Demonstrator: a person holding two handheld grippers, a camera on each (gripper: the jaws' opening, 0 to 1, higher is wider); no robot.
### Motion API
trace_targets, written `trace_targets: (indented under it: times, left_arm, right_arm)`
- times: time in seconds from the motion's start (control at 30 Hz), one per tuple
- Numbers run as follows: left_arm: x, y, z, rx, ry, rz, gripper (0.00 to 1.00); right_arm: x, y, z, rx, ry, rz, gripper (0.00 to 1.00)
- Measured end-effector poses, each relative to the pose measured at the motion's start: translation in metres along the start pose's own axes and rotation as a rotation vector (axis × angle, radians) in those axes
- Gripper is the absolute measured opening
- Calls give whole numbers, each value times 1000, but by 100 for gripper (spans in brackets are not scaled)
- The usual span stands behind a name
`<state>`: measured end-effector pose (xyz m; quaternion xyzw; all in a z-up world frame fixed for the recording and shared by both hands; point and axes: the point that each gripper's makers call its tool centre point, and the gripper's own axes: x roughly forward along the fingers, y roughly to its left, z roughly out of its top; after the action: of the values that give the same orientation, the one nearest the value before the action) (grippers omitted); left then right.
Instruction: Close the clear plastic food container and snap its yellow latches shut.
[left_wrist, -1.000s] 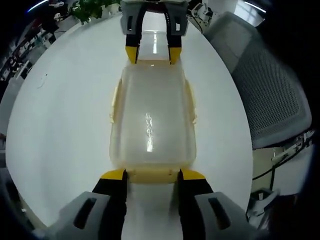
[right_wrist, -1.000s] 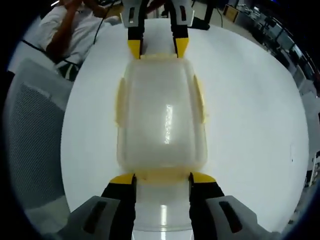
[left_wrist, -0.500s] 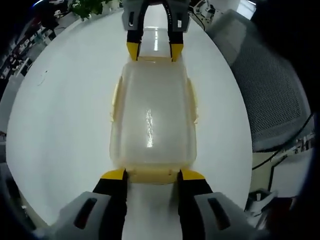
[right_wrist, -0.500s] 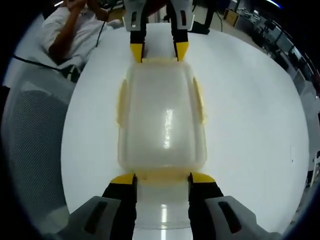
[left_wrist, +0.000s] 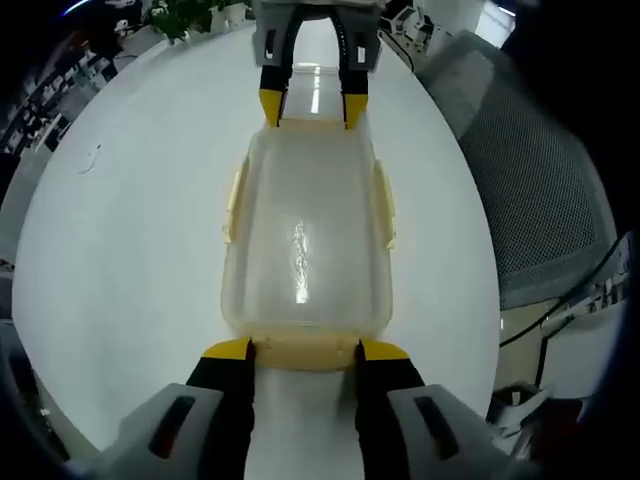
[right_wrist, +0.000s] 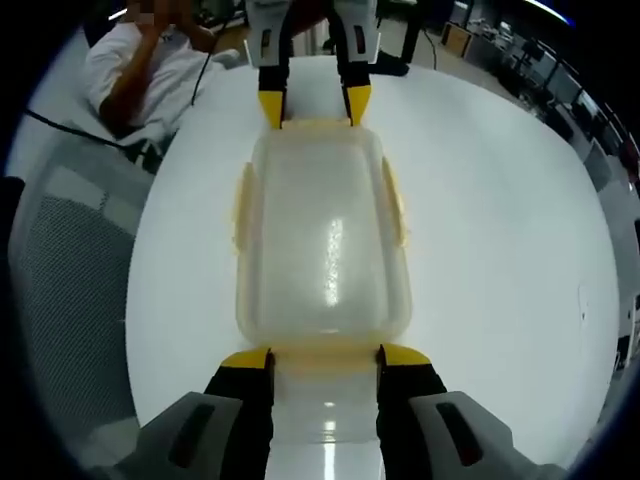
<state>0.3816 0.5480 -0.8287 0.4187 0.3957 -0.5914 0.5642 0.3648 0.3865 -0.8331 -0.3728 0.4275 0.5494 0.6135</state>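
The clear plastic container (left_wrist: 305, 240) lies with its lid on, in the middle of the white table (left_wrist: 120, 250). Pale yellow latches (left_wrist: 235, 190) run along its long sides and both short ends. My left gripper (left_wrist: 306, 352) is open, its yellow fingertips (left_wrist: 228, 350) flanking the near end latch. At the far end my right gripper (left_wrist: 312, 108) brackets the opposite latch. In the right gripper view the container (right_wrist: 322, 240) lies lengthwise, with the open right gripper (right_wrist: 325, 358) at its near end and the left gripper (right_wrist: 314, 105) at the far end.
A grey mesh chair (left_wrist: 540, 170) stands close to the table's edge and appears again as the chair (right_wrist: 60, 270). A person in a white shirt (right_wrist: 140, 70) sits beyond the table. A green plant (left_wrist: 185, 15) stands at the far rim.
Both views have shifted slightly with the hands. The grippers stay at the container's two ends, and the container has not moved.
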Motion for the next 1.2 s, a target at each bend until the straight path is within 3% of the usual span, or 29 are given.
trace_targets:
  times: [0.63,1.2]
  left_arm:
    - [-34,-4,-2,-3,-13,-7,37]
    - [-54,1,19,-1,-39,-7,37]
  right_arm:
    - [-22,7,26,-1,-64,7,39]
    - [-53,1,24,-12,-85,0,39]
